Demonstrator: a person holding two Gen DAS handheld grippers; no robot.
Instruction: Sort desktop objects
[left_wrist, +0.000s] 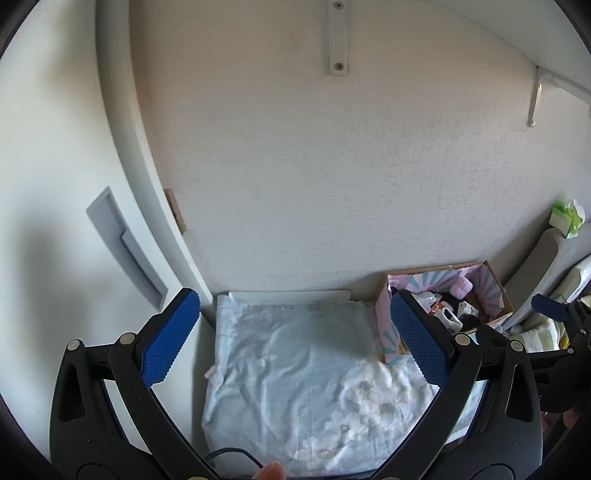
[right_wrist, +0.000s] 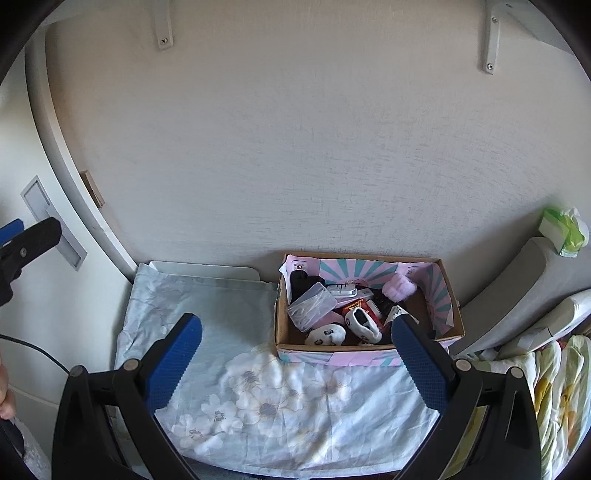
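Note:
A cardboard box (right_wrist: 448, 295) lined with pink and teal paper stands at the back right of the table, against the wall. It holds several small items: a clear plastic case (right_wrist: 312, 304), white and black baby shoes (right_wrist: 364, 325), a pink fluffy item (right_wrist: 399, 288). The same box (left_wrist: 495, 288) shows at the right of the left wrist view. My right gripper (right_wrist: 295, 365) hangs open in front of the box, nothing between its fingers. My left gripper (left_wrist: 295, 339) is open over the bare cloth, empty.
A light blue floral cloth (right_wrist: 236, 306) covers the table. A white flat board (right_wrist: 207, 269) lies along the wall. A green tissue pack (right_wrist: 563, 230) sits on a grey cushion (right_wrist: 517, 291) at right. A white cabinet (right_wrist: 37, 295) stands at left.

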